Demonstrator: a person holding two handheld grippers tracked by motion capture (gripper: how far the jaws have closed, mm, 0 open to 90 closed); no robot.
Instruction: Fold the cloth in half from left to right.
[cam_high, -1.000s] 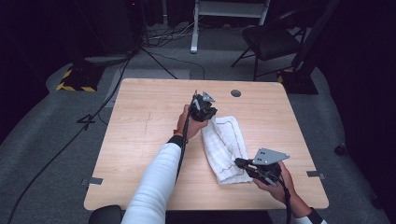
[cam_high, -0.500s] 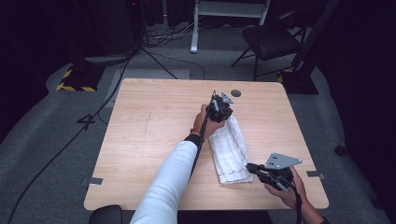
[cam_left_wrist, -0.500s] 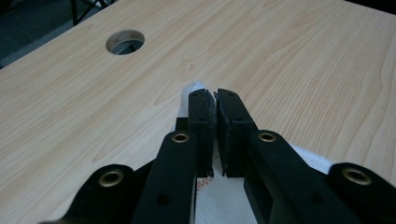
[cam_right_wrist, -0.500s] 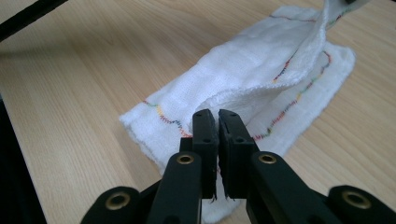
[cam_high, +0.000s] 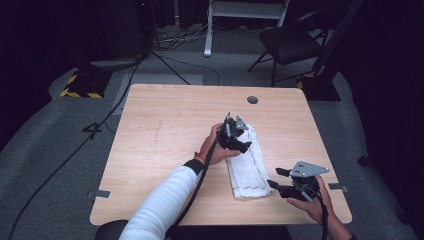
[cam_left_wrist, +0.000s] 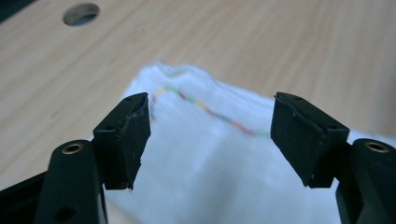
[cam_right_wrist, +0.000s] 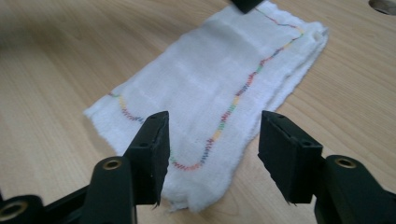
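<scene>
A white cloth (cam_high: 247, 167) with a rainbow-stitched border lies folded into a long strip on the wooden table (cam_high: 165, 130). My left gripper (cam_high: 243, 144) hovers over the strip's far end; its jaws have just been opening and stand apart above the cloth (cam_left_wrist: 210, 158), holding nothing. My right gripper (cam_high: 273, 178) sits at the near end, by the table's front right. Its jaws have just been opening too, and the cloth (cam_right_wrist: 219, 79) lies flat below and beyond them, free of the pads.
A round cable hole (cam_high: 252, 99) sits near the table's far edge. Beyond the table stand a black chair (cam_high: 290, 42) and a white stand (cam_high: 207, 30). Cables run across the grey floor at left.
Both grippers have let go of the cloth, which now lies as a straight folded strip. The left gripper moved back from the far end toward the person; the right one stayed near the front edge.
</scene>
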